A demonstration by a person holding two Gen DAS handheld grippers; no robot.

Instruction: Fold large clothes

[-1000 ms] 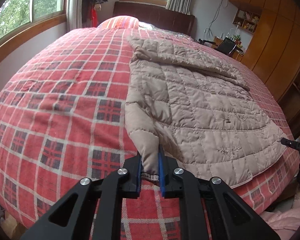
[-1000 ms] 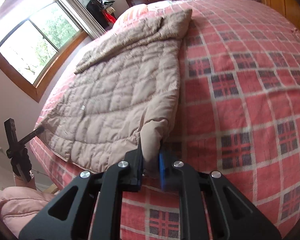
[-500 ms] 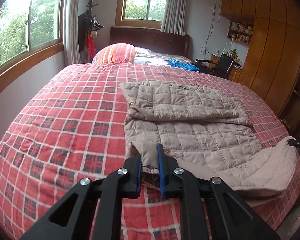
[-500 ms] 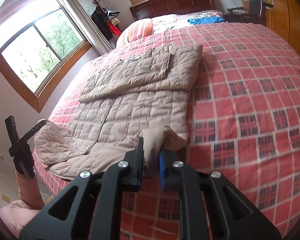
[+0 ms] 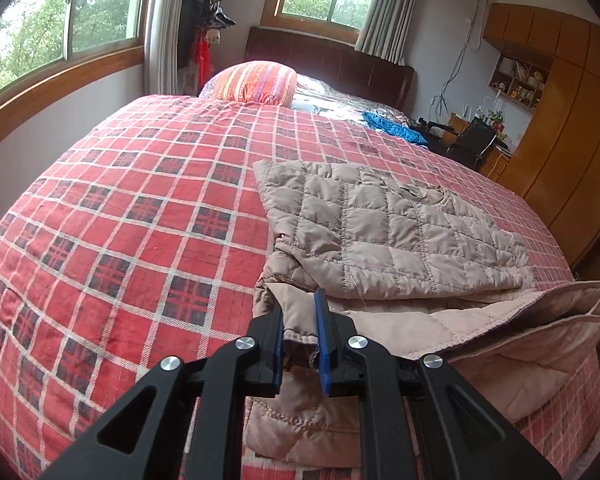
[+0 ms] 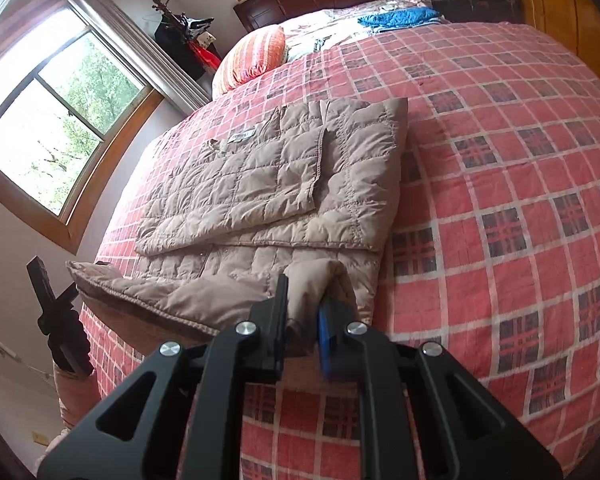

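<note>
Fingers of the left gripper (image 5: 300,334) pinch a corner of the beige quilted jacket (image 5: 396,232) between their blue pads, the cloth bunched in the narrow gap; fingers of the right gripper (image 6: 304,320) likewise clamp another corner of the jacket (image 6: 268,184), a puffed fold standing up between the pads. In both wrist views the jacket lies on the bed, near its foot edge, with one quilted panel already folded flat over the upper part; the hem held by the two grippers is raised off the cover, its paler lining showing at about 4 o'clock in the left view, and part of the garment hangs over the bed's edge at 6 o'clock. Around it spreads the red plaid bedspread (image 5: 140,220), bare at 9 o'clock in the left view and at 3 o'clock in the right view. At 12 o'clock in the left view rests a striped orange pillow (image 5: 256,86) against the dark headboard (image 5: 328,62); a blue cloth (image 5: 396,128) lies at roughly 1 o'clock; a wooden wardrobe (image 5: 576,128) stands at 2 o'clock; a window (image 5: 60,24) fills 10 o'clock.
</note>
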